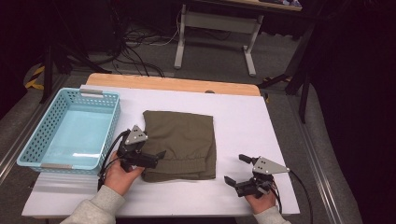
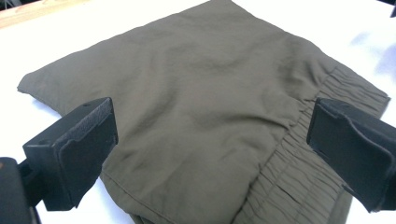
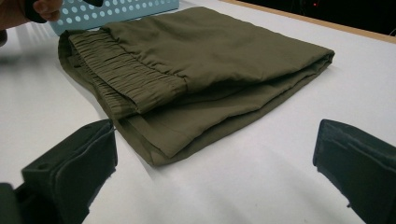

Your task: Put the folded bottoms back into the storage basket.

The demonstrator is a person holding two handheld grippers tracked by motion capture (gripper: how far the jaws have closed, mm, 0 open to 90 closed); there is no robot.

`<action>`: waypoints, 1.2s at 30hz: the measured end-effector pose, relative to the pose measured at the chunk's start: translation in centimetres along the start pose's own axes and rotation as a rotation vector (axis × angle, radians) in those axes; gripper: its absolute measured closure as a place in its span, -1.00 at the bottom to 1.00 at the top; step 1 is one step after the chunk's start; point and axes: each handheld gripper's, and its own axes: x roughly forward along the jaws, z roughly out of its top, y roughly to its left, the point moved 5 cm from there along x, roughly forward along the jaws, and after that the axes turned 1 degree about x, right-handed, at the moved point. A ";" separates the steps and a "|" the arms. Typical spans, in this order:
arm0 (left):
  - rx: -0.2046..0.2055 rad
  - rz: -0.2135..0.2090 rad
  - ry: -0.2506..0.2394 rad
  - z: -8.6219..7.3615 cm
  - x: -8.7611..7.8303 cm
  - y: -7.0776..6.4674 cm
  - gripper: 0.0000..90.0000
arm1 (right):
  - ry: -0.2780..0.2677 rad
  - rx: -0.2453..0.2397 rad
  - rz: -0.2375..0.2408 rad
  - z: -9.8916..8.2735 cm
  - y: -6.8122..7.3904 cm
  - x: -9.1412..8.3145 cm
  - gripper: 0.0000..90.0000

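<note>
Folded trousers (image 1: 181, 143), waistband toward person.

The high view looks forward and down on the white table (image 1: 243, 121) from the person's side, well back. The left gripper view sits close over the folded olive garment (image 2: 201, 107), facing across it. The right gripper view looks low along the table toward the same garment (both share its elastic waistband (image 3: 126, 77)).

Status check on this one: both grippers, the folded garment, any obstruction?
Left gripper open at folded olive garment's near-left edge. Right gripper open, on bare table, clear of cloth. Blue basket empty, left of garment. Nothing blocking.
</note>
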 end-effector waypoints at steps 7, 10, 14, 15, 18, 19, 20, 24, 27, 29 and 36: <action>0.003 0.017 0.027 0.5 1.1 0.6 -0.94 | -0.002 0.003 0.003 0.0 0.0 0.0 -0.99; -0.005 0.025 0.039 0.6 1.5 0.9 -0.94 | -0.005 0.003 0.007 0.0 0.0 0.0 -0.99; -0.006 0.034 0.047 0.8 1.8 1.0 -0.94 | -0.005 0.003 0.009 0.0 0.1 0.0 -0.99; -0.003 0.035 0.046 0.9 1.9 1.1 -0.94 | -0.005 0.003 0.010 0.0 0.1 0.0 -0.99; -0.007 0.043 0.056 1.0 2.3 1.2 -0.94 | -0.005 0.003 0.012 0.0 0.1 0.0 -0.99; -0.002 0.050 0.064 1.1 2.5 1.4 -0.94 | -0.003 0.001 0.011 0.0 0.1 0.0 -0.99; -0.002 0.050 0.064 1.1 2.5 1.4 -0.94 | -0.003 0.001 0.011 0.0 0.1 0.0 -0.99; -0.012 0.055 0.069 1.4 2.9 1.6 -0.94 | -0.005 0.002 0.012 0.0 0.1 0.0 -0.99; -0.022 0.067 0.072 1.5 3.4 1.9 -0.94 | -0.004 0.002 0.011 0.0 0.1 0.0 -0.99; -0.026 0.075 0.074 1.6 3.5 2.0 -0.94 | -0.004 0.002 0.012 0.0 0.1 0.0 -0.99; -0.047 0.105 0.086 1.7 4.3 2.6 -0.94 | -0.004 0.001 0.013 0.0 0.1 0.0 -0.99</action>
